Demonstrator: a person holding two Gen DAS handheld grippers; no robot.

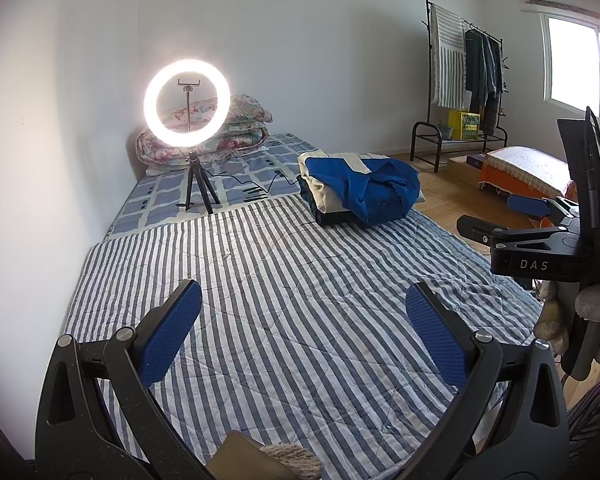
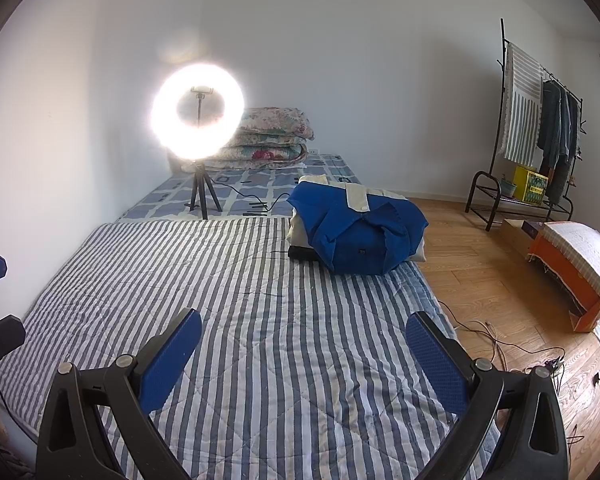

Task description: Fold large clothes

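Note:
A pile of folded clothes (image 1: 356, 188) lies at the far right of the striped quilt (image 1: 284, 280) on the bed, with a blue garment (image 2: 360, 232) with a cream collar on top. My left gripper (image 1: 302, 320) is open and empty, held above the bare quilt well short of the pile. My right gripper (image 2: 304, 348) is open and empty too, also over the quilt (image 2: 260, 320). The right gripper's body shows at the right edge of the left wrist view (image 1: 540, 256).
A lit ring light on a tripod (image 1: 188, 104) stands at the back of the bed, its cable trailing toward the pile. Folded floral quilts (image 1: 236, 128) lie behind it. A clothes rack (image 2: 540, 140), an orange-draped box (image 2: 580, 264) and floor cables (image 2: 500, 344) are on the right.

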